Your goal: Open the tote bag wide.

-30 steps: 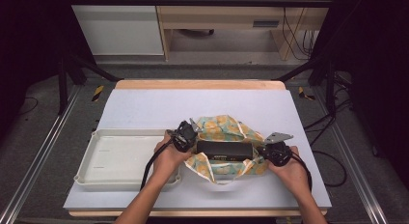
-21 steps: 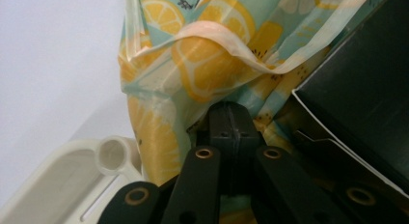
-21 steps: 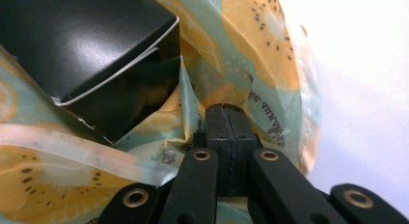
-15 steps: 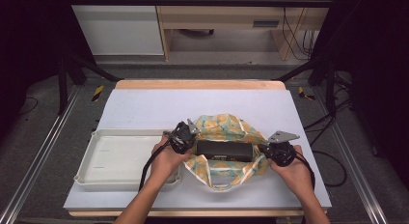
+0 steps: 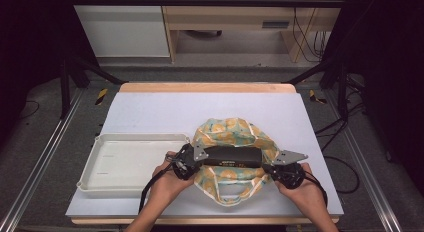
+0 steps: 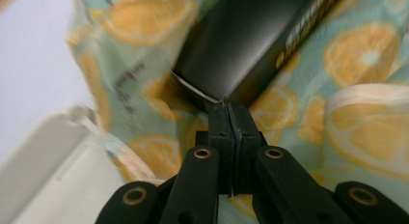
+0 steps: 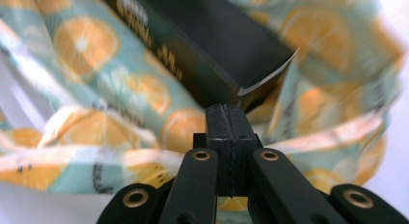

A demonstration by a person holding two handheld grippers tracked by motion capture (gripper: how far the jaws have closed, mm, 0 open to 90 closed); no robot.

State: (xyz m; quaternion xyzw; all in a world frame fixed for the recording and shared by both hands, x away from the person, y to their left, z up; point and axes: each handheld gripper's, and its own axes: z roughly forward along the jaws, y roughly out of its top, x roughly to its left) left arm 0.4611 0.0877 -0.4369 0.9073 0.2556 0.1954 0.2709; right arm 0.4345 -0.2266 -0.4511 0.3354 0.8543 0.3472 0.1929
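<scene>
bag (image 5: pixel 227 129): thin cloth, matt, printed with orange slices
box (image 5: pixel 231 155): black card, smooth with a slight sheen, gold lettering
tray (image 5: pixel 100 154): off-white plastic, smooth
table (image 5: pixel 150 112): matt pale top, bare wood edge
left gripper (image 6: pixel 226 108): matt black plastic, brass-coloured rivets

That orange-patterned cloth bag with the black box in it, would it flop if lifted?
The bag probably flops: its fabric lies crumpled in folds around the black box. It looks thin and light. The box's straight edges suggest it would stay stiff inside.
</scene>
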